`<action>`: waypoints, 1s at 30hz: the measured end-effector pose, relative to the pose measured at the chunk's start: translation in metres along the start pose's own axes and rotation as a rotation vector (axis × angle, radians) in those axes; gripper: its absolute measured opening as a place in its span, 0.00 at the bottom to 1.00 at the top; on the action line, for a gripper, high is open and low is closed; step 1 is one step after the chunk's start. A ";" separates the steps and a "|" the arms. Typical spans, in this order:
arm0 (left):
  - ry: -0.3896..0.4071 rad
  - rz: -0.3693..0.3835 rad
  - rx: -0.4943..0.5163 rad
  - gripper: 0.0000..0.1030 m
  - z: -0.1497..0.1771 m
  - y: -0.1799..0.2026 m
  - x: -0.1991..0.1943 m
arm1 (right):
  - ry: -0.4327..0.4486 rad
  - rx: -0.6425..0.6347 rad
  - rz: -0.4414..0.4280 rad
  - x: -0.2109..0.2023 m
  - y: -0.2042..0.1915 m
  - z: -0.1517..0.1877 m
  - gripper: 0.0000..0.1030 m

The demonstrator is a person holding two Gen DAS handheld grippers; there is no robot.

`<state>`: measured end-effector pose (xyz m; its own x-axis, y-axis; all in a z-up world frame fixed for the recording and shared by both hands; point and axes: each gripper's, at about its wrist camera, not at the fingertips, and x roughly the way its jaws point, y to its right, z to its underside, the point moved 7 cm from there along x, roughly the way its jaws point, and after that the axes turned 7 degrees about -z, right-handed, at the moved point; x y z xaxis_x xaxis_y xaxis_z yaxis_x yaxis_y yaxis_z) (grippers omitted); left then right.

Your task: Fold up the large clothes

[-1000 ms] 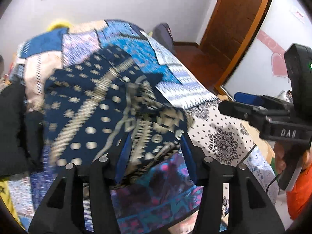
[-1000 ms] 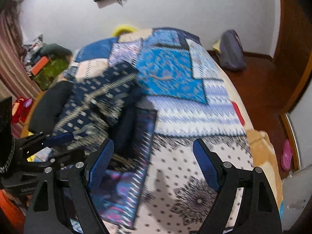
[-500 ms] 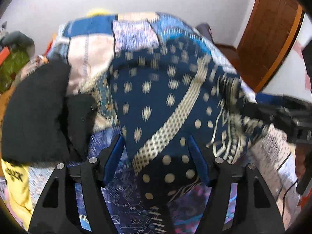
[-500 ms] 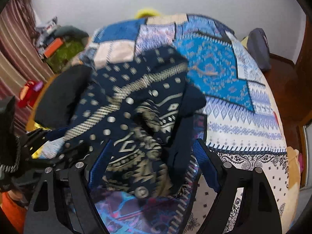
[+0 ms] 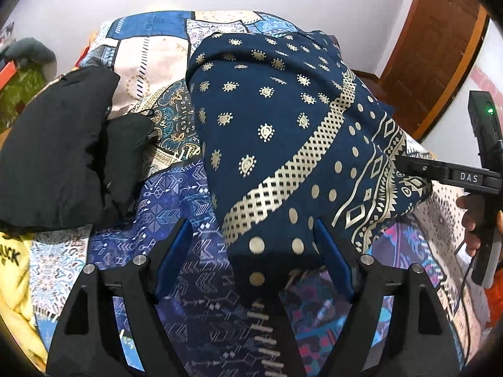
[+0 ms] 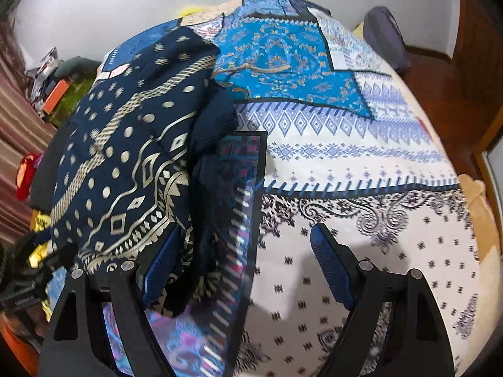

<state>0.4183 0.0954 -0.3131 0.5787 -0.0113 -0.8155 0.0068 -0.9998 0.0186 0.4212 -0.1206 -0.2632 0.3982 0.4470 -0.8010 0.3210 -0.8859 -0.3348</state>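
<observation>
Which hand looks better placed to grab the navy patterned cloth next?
Probably the left: the left gripper is open with the navy patterned garment lying between its fingers, while the right gripper mostly faces bedspread.

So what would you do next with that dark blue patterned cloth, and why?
Probably close both tools on the navy garment and spread it flat. It lies bunched in a heap on the patchwork bedspread, and the left tool and right tool look open, with cloth between the left tool's fingers and against one right finger.
</observation>
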 end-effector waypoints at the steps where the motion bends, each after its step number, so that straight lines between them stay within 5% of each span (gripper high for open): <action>1: 0.001 -0.004 0.006 0.77 0.000 0.000 -0.004 | 0.007 -0.012 0.034 -0.006 -0.001 0.001 0.77; 4: 0.018 -0.036 0.018 0.77 -0.002 -0.006 -0.021 | 0.015 -0.058 0.146 -0.022 0.003 -0.004 0.77; 12: 0.109 -0.175 -0.004 0.77 -0.055 -0.048 -0.043 | 0.129 -0.093 0.017 -0.062 -0.030 -0.044 0.79; 19: 0.069 -0.150 -0.098 0.77 -0.105 -0.069 0.002 | 0.111 -0.140 -0.031 -0.015 -0.057 -0.071 0.79; 27: 0.020 -0.123 -0.173 0.78 -0.136 -0.077 0.061 | 0.026 -0.062 -0.065 0.039 -0.031 -0.064 0.79; 30: 0.039 -0.167 -0.187 0.78 -0.148 -0.086 0.069 | 0.029 -0.031 -0.102 0.040 -0.025 -0.066 0.79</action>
<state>0.5785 0.1831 -0.2852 0.5881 0.1586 -0.7931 0.2539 -0.9672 -0.0051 0.4858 -0.0729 -0.2539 0.3862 0.5388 -0.7487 0.3875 -0.8313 -0.3984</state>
